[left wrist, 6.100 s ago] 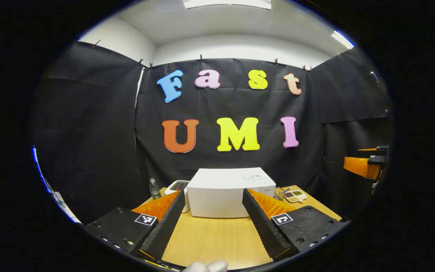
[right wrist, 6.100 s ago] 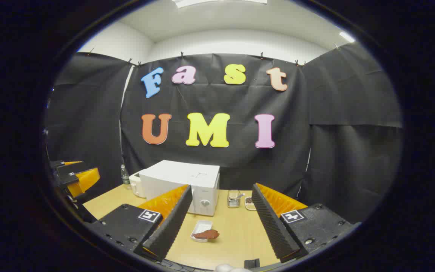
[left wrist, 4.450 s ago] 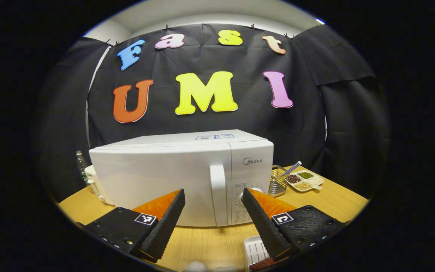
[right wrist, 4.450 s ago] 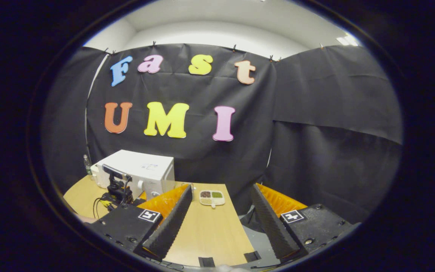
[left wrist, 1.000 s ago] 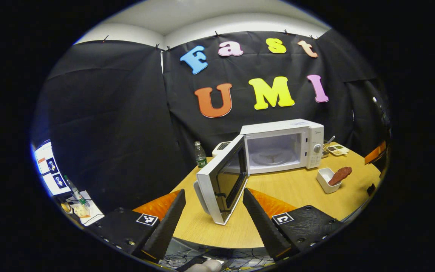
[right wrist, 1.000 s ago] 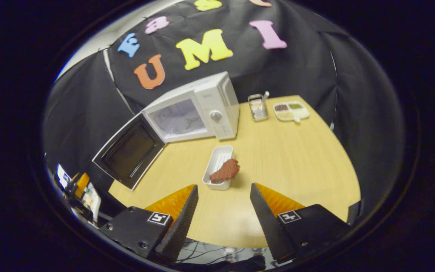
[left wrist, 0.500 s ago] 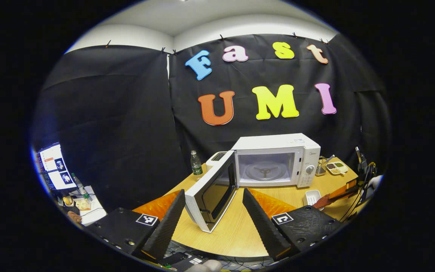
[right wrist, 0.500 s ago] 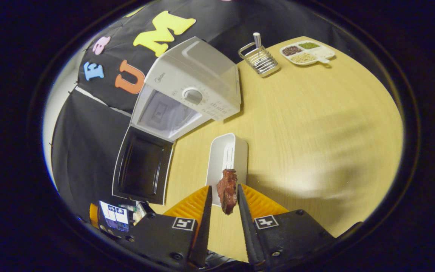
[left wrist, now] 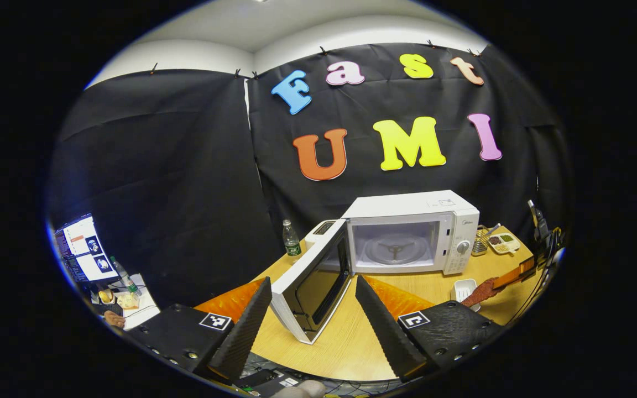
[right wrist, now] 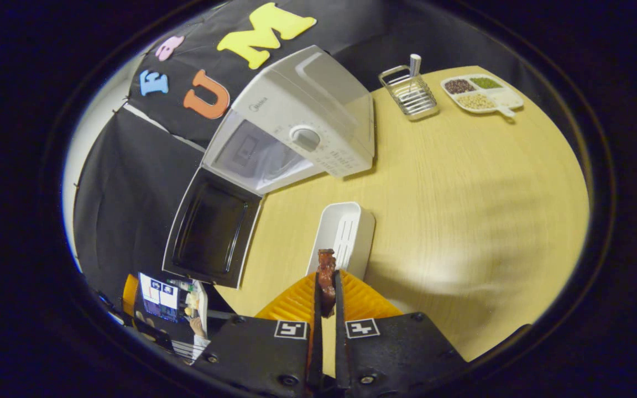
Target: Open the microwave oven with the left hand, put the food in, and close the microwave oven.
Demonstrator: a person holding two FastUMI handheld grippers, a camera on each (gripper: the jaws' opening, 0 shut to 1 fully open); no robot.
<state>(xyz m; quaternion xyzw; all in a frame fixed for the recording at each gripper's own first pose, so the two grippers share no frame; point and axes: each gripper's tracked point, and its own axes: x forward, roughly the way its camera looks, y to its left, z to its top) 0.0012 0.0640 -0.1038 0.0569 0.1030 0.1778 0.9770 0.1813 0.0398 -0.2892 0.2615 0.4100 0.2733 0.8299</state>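
The white microwave oven (left wrist: 412,232) (right wrist: 307,132) stands on the wooden table with its door (left wrist: 313,284) (right wrist: 210,235) swung wide open and its cavity bare. My right gripper (right wrist: 325,276) is shut on a reddish-brown piece of food (right wrist: 326,279) just over the near end of a white dish (right wrist: 343,235). In the left gripper view that food (left wrist: 476,290) hangs from the right gripper's orange finger beside the dish (left wrist: 464,288). My left gripper (left wrist: 313,301) is open and holds nothing, hanging back from the table edge in front of the open door.
A wire rack (right wrist: 410,91) and a divided plate of beans (right wrist: 481,91) sit at the table's far right. A green bottle (left wrist: 291,240) and a white appliance (left wrist: 324,228) stand left of the oven. A monitor (left wrist: 81,249) and cluttered desk lie low left.
The right gripper's fingers have closed fully on the food piece and lifted slightly from the dish. The left gripper has barely shifted; the door stays open.
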